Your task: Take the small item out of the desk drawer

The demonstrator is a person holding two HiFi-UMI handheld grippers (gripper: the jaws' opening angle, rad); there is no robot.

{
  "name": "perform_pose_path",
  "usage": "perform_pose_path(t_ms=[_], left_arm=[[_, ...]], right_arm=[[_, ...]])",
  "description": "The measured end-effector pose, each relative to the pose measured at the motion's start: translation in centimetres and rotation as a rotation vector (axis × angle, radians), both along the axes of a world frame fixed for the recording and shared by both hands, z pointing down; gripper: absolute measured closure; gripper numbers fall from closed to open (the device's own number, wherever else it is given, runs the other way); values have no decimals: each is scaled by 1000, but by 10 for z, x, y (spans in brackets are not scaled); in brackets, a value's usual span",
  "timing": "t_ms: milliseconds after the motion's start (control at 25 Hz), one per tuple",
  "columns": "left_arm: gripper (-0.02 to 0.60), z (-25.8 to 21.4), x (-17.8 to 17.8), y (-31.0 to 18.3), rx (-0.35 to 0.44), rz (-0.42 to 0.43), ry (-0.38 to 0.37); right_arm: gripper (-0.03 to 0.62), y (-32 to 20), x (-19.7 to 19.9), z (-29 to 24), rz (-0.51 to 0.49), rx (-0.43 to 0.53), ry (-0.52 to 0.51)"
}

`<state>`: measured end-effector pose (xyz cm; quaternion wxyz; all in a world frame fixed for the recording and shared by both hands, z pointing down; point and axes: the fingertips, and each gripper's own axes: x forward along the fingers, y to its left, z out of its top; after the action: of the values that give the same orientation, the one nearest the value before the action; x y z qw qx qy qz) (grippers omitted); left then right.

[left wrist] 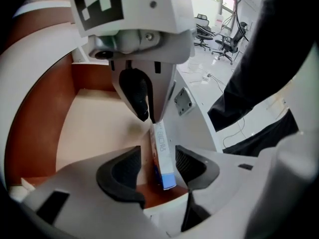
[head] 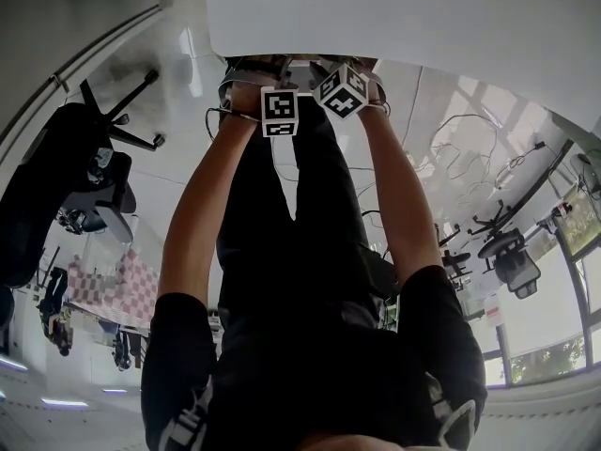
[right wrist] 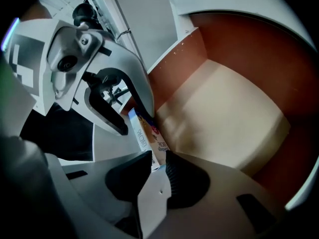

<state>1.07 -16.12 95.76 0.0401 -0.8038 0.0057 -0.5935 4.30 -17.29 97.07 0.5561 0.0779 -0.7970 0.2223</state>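
Small box stood on edge against the drawer's side wall, one end pinched by the right gripper's jaws, while the left gripper's jaws were spread around it. With so thin a hold, it could have pivoted and slipped back into the drawer.

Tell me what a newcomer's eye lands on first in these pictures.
A small blue-and-white box stands on edge on the pale floor of the brown-walled drawer. The right hand-held gripper is clamped on one end of it, while the left hand-held gripper straddles the other end with jaws apart.
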Motion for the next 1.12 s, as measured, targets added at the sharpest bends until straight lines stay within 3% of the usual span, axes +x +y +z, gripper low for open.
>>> perform_pose_path(t_ms=[200,360,520,640,760,1120], left_arm=[[365,19,-4,3,-12,-6,-68],[368,28,-5,0,24,19,-135],[414,37,-10,-3,55,23,-205],[474,38,-5,-2,64,40,-203],[483,40,0,7,57,41,-186],[491,19,-6,-11,56,-112,-156]], right_arm=[[490,-5,-1,-1,45,4,-14],[490,-12,2,-5,80,6,-27],[491,-10,0,-2,81,1,-33],[499,-8,6,-2,97,4,-31],[502,-3,14,-7,93,20,-24],[507,-11,42,-48,182,104,-51]])
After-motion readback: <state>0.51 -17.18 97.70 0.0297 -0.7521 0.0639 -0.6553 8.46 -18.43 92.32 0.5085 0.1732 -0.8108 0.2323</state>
